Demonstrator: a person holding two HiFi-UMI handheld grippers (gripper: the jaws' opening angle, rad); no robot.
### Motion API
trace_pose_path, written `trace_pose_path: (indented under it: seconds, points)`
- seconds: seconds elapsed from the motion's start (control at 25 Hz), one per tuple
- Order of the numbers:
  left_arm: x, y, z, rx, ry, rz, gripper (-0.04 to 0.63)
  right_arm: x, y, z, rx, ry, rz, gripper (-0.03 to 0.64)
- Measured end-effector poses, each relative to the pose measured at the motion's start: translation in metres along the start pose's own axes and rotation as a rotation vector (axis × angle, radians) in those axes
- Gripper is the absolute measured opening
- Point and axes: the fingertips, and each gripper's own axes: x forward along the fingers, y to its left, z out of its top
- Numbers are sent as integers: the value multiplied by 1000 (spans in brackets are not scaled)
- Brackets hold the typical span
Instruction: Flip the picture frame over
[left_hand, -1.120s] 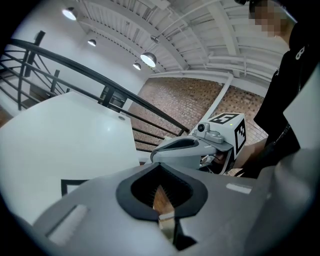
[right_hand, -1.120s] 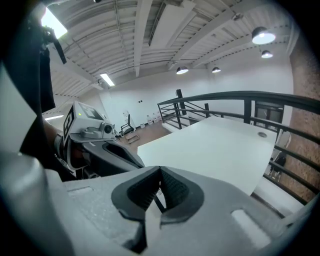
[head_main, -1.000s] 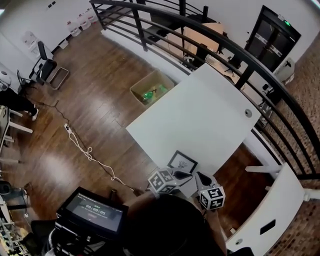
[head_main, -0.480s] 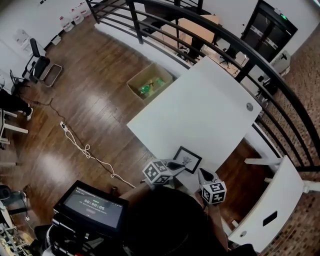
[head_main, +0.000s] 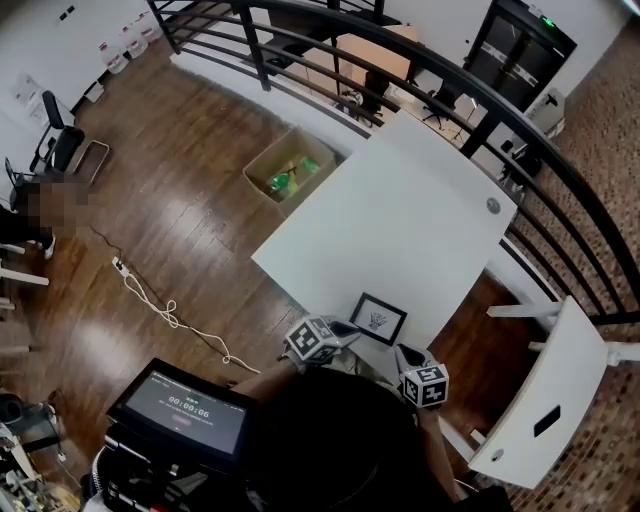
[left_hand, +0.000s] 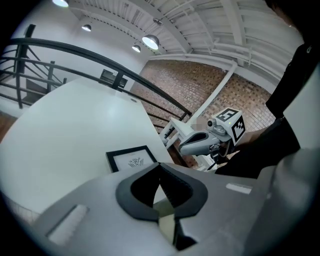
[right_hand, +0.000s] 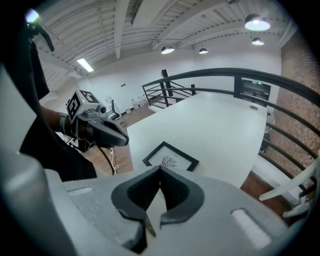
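Note:
A black-framed picture (head_main: 379, 317) lies face up, print showing, near the front edge of the white table (head_main: 410, 220). It shows too in the left gripper view as the picture frame (left_hand: 132, 159) and in the right gripper view as the picture frame (right_hand: 170, 158). My left gripper (head_main: 352, 327) hovers just left of the frame's near corner, shut, with nothing in it. My right gripper (head_main: 399, 351) hangs just below the frame's near edge, shut and empty as well. In each gripper view the jaws (left_hand: 159, 167) (right_hand: 160, 170) meet tip to tip.
A black railing (head_main: 520, 120) runs behind the table. A white chair (head_main: 545, 405) stands at the right. A cardboard box (head_main: 290, 170) of green items sits on the wooden floor at the left, along with a white cable (head_main: 165, 305). A monitor (head_main: 185, 410) is at lower left.
Both grippers have sunk toward the table and closed in on the frame's near edge. The frame itself lies where it was. Both stay shut.

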Motion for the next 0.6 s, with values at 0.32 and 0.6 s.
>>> trace_pose_path:
  seconds: [0.32,0.6]
  points:
    - [-9,32,-23,-63,77,77,11,17,-2,-22,-31,121,35,25]
    - [-11,39,-43,-38,171,112,31,24,2,-29,-3,169,57,81]
